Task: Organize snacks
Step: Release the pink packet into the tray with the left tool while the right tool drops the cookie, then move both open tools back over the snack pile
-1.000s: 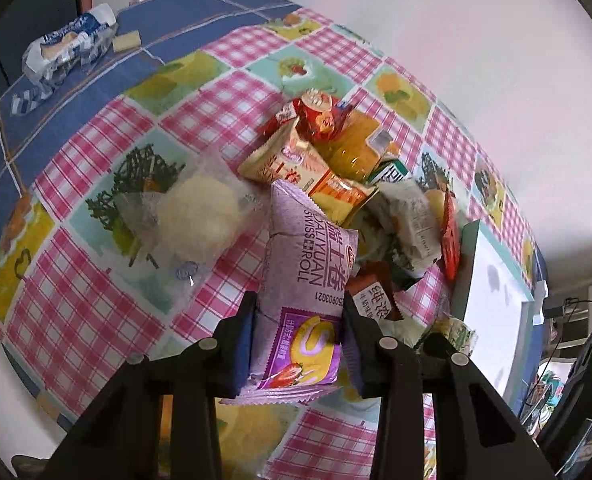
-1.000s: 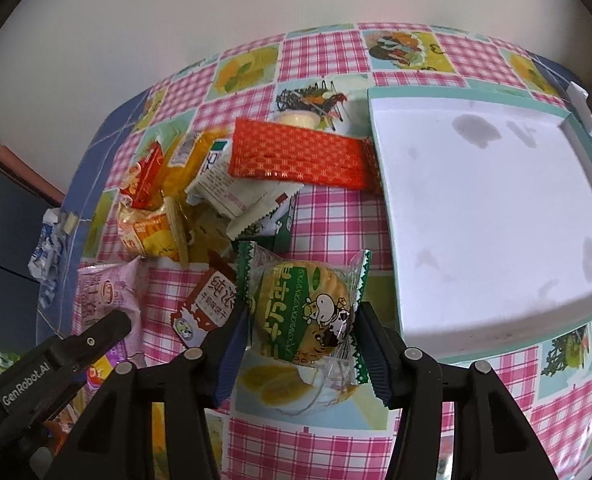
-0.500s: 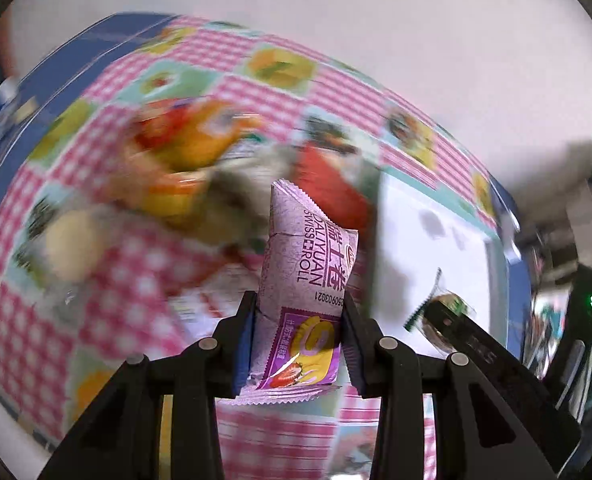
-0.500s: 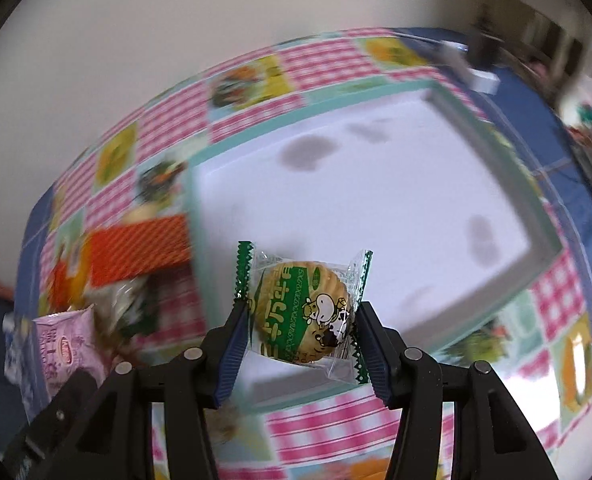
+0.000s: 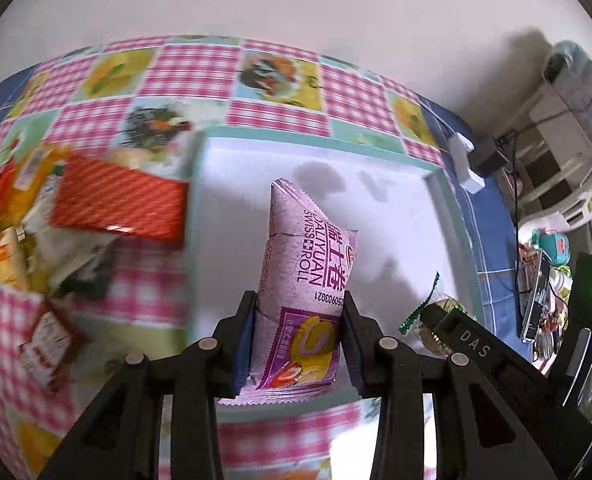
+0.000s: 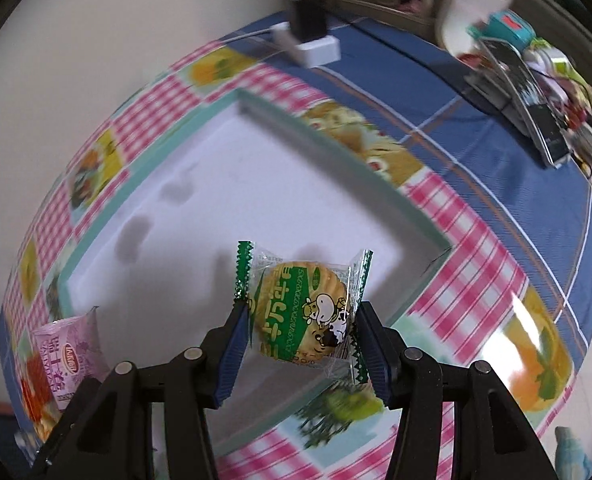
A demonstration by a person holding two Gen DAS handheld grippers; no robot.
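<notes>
My left gripper [image 5: 298,336] is shut on a pink Swiss roll packet [image 5: 310,272], held upright above the white tray [image 5: 231,184] with the teal rim. My right gripper [image 6: 302,340] is shut on a green-and-clear cookie packet [image 6: 300,312], hanging over the same tray [image 6: 183,248] near its front right corner. The right gripper with its cookie packet shows at the lower right of the left wrist view [image 5: 436,316]. The pink packet [image 6: 69,356] shows at the lower left of the right wrist view.
A pile of snack packets with a red patterned one [image 5: 119,204] on top lies left of the tray on the checked tablecloth [image 5: 279,100]. A white power strip [image 6: 316,48] and clutter [image 6: 536,92] sit beyond the tray's right side.
Both grippers have swung right from the snack pile to above the tray, each rolling as it went. Each keeps hold of its packet.
</notes>
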